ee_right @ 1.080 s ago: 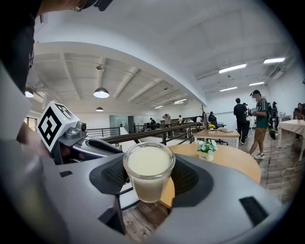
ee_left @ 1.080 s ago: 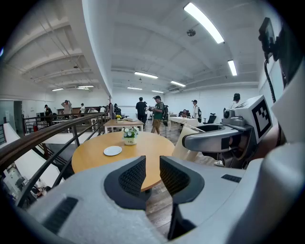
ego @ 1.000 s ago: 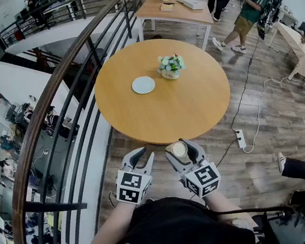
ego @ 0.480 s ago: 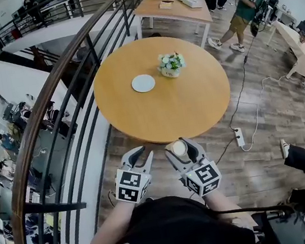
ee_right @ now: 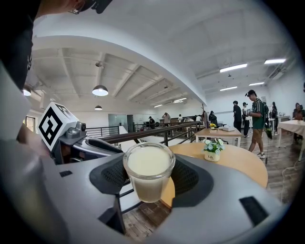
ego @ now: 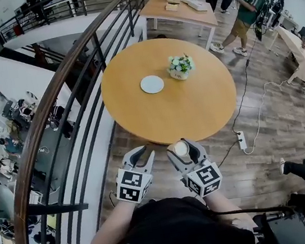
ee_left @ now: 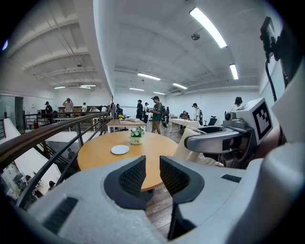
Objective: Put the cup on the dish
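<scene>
I read the right gripper (ee_right: 150, 177) first: its jaws stand wide and both dark ribbed pads press on the sides of a clear glass cup with a creamy white filling (ee_right: 148, 172), which sits upright between them. The cup hangs in the air over the plank floor, just short of the near edge of the round wooden surface (ego: 196, 112). It is well apart from the small white round dish (ego: 152, 84), which lies bare on that surface beside a little white pot of pale flowers (ego: 180, 68). The left gripper (ee_left: 152, 175) has its jaws apart by only a narrow gap, with nothing between them. Through that gap I see only the surface's edge and the floor. The head view gives me the layout: both grippers side by side low in the picture, the cup just a pale disc from above, and the dark metal railing with a wooden handrail (ego: 53, 105) curving along the left. Only the right gripper view shows the cup's glass wall and the pads on it. The left gripper view shows the dish from the side, in front of the flower pot, with the right gripper's marker cube off to its right.
</scene>
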`<state>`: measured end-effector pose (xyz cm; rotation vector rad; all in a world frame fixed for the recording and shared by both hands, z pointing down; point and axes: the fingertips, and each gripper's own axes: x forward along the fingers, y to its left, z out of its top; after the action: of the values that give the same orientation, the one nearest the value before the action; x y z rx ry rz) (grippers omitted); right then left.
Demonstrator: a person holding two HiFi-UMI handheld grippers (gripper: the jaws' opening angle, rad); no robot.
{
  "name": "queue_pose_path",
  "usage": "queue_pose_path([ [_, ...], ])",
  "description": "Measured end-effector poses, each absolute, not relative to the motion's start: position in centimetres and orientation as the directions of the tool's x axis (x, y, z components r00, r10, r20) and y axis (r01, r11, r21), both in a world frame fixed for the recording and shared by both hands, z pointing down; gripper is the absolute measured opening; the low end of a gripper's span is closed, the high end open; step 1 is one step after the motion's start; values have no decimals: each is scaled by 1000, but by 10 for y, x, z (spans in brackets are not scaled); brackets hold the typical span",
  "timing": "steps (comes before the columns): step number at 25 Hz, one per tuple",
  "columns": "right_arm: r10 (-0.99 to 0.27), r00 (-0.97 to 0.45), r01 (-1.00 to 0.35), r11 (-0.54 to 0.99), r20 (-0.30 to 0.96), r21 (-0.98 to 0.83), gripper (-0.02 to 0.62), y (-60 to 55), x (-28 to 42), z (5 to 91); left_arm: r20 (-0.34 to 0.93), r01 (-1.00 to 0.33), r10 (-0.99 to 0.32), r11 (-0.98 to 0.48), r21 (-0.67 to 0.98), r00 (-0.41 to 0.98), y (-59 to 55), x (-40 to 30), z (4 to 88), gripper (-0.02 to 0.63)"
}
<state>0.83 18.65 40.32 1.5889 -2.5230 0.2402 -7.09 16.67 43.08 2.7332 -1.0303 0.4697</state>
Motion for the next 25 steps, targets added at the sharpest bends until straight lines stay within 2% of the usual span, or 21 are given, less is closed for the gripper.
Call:
queue_pose_path([
  [10,-876,-414,-907,419,246,-37,261,182,-29,412,372,-679,-604,-726,108,705,164,-121,453,92],
  [25,-882,-405,-911,412,242,-26,261,170,-28,413,365,-657,-588,-748,95,722,151,-120,451,92],
])
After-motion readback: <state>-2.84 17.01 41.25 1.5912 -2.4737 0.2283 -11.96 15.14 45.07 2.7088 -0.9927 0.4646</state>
